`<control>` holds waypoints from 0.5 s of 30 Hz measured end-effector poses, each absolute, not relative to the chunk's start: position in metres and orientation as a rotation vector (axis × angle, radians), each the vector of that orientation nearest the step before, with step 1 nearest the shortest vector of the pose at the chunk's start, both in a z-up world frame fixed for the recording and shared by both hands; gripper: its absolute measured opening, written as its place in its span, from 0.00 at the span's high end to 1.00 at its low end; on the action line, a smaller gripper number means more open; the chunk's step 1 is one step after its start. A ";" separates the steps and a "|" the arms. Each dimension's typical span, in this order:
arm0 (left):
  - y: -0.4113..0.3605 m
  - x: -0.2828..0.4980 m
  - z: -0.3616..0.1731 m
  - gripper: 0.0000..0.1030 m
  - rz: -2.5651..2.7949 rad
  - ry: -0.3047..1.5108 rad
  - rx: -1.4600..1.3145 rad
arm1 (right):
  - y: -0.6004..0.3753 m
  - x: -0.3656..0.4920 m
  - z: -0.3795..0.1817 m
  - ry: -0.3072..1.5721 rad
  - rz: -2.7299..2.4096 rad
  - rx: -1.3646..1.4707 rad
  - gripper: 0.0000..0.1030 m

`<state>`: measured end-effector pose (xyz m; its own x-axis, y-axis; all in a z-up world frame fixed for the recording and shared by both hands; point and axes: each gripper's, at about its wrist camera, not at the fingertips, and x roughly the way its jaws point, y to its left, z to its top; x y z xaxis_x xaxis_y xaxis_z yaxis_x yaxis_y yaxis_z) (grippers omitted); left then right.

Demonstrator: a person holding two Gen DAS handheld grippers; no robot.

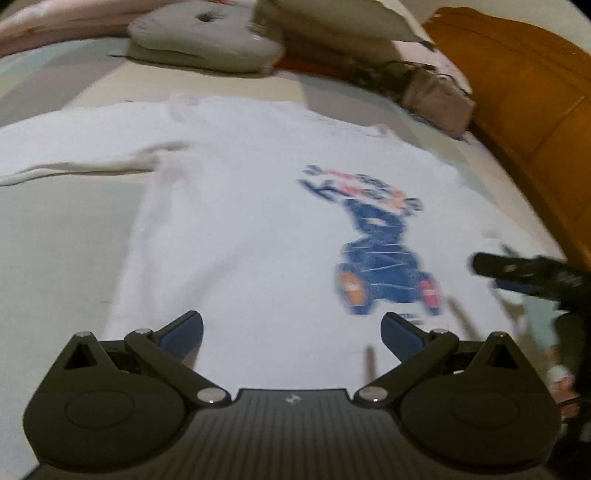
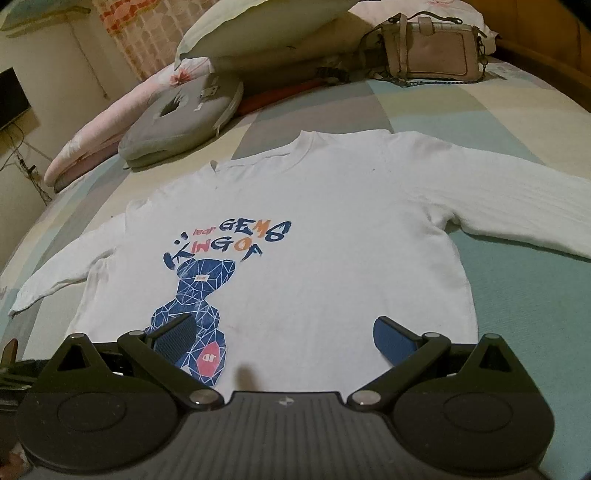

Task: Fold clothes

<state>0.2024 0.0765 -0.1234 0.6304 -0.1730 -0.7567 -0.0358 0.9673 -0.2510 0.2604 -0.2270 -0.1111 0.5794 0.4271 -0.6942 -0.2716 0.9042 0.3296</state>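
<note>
We see the white shirt (image 2: pixel 303 221) spread flat, print up, on the bed (image 2: pixel 498 295), both sleeves stretched outward. Our left tool (image 1: pixel 291 334) and right tool (image 2: pixel 284 332) hover over its hem, fingers apart, gripping nothing. Bare striped sheet lies beside the right sleeve. Beyond the collar sit a grey cushion (image 2: pixel 181 118), a pillow (image 2: pixel 266 29) and a handbag (image 2: pixel 432 51). A wooden bed frame (image 1: pixel 535 110) borders one side.
</note>
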 end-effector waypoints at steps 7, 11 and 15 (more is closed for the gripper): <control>0.097 0.197 -0.111 0.01 -0.021 0.876 -0.327 | -0.224 0.261 -0.114 0.869 0.417 0.186 0.00; 0.083 0.174 -0.103 0.01 -0.091 0.867 -0.344 | -0.225 0.261 -0.114 0.868 0.415 0.190 0.00; 0.062 0.147 -0.109 0.01 -0.160 0.889 -0.300 | -0.225 0.261 -0.114 0.868 0.419 0.192 0.00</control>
